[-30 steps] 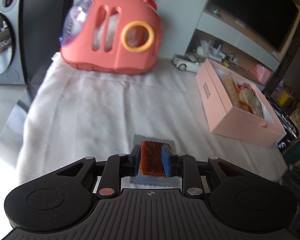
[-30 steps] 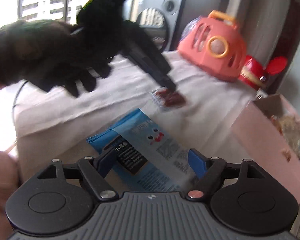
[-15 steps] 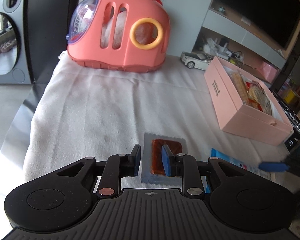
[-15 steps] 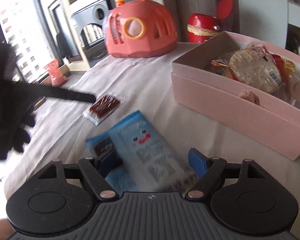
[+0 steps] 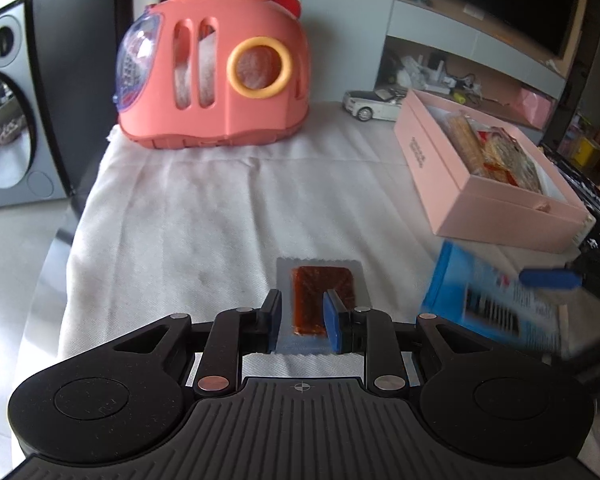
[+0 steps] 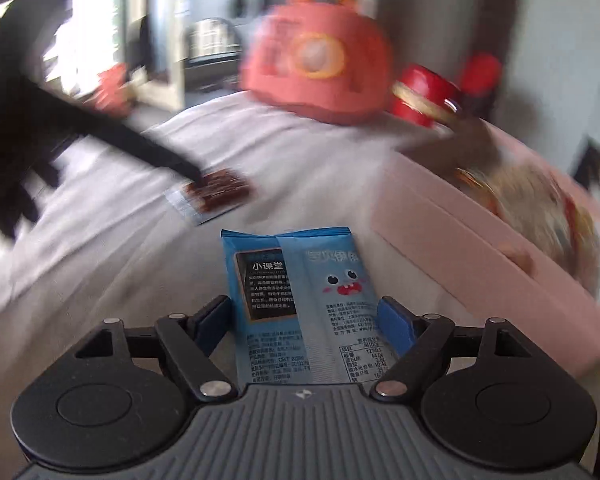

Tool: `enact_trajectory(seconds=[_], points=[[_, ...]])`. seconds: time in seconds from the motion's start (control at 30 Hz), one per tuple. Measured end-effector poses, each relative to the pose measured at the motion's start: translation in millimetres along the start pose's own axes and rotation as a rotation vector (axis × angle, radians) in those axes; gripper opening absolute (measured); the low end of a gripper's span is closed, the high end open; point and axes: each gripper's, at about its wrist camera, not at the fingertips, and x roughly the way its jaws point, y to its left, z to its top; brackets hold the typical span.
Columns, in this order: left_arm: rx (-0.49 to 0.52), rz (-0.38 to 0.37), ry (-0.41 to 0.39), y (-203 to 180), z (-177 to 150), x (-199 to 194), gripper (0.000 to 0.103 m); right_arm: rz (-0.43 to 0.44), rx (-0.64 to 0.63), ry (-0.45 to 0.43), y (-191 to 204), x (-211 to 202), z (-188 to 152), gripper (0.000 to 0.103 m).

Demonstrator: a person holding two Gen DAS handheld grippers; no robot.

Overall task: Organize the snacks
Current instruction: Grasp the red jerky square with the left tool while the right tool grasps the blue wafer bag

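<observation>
A clear packet with a red-brown snack slab (image 5: 322, 300) lies flat on the white cloth. My left gripper (image 5: 302, 326) stands over its near end, jaws slightly apart, not gripping it. The packet also shows in the blurred right wrist view (image 6: 216, 192). A blue snack packet (image 6: 304, 304) lies between the jaws of my right gripper (image 6: 304, 326), which are close to its edges; whether they grip it is unclear. The blue packet (image 5: 496, 300) shows at the right of the left wrist view. A pink box (image 5: 480, 200) holding several wrapped snacks stands at the right.
A pink toy carrier (image 5: 216, 76) stands at the back of the white cloth (image 5: 200, 220). A white toy car (image 5: 374, 106) sits behind the pink box. A red tin (image 6: 424, 96) is beside the carrier. A washing machine (image 5: 8, 112) stands to the left.
My left gripper opened, let the red-brown packet down onto the cloth and drew back a little. My right gripper swung and its jaws closed in on the blue packet.
</observation>
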Motion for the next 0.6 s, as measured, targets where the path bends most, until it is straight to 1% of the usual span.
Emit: enact_trajectory(seconds=[0.07,0.1,0.13,0.17,0.2,0.23,0.27,0.3,0.33,0.37,0.43,0.5,0.6], points=[[0.024,-0.006,0.002,-7,1,2,0.027,-0.061,0.064,-0.007,-11,-3,-3,0.080],[0.041,-0.005,0.007,-12,1,5,0.027,-0.076,0.085,-0.008,-15,-5,-7,0.080],[0.060,-0.001,0.016,-17,1,9,0.027,-0.087,0.093,-0.014,-17,-7,-11,0.080],[0.080,0.005,0.026,-22,0,13,0.029,-0.104,0.087,-0.021,-16,-10,-17,0.080],[0.111,0.016,0.017,-28,0,15,0.030,-0.121,0.071,-0.025,-12,-11,-21,0.080],[0.138,0.022,0.022,-34,0,18,0.034,-0.135,0.055,-0.031,-10,-14,-26,0.080],[0.158,0.030,0.024,-39,0,19,0.042,-0.146,0.047,-0.041,-7,-17,-30,0.080],[0.169,0.028,0.032,-43,0,20,0.047,-0.150,0.050,-0.047,-7,-18,-32,0.080],[0.173,0.019,0.039,-46,0,21,0.056,-0.149,0.059,-0.048,-8,-20,-33,0.080],[0.175,0.015,0.041,-47,0,22,0.058,-0.149,0.073,-0.048,-10,-19,-33,0.082],[0.165,0.014,0.036,-46,1,21,0.058,-0.151,0.106,-0.032,-14,-16,-30,0.086],[0.123,0.002,0.025,-38,1,18,0.056,-0.145,0.135,-0.026,-18,-16,-30,0.087],[0.056,0.034,0.000,-23,4,15,0.052,-0.145,0.141,-0.027,-17,-17,-32,0.088]])
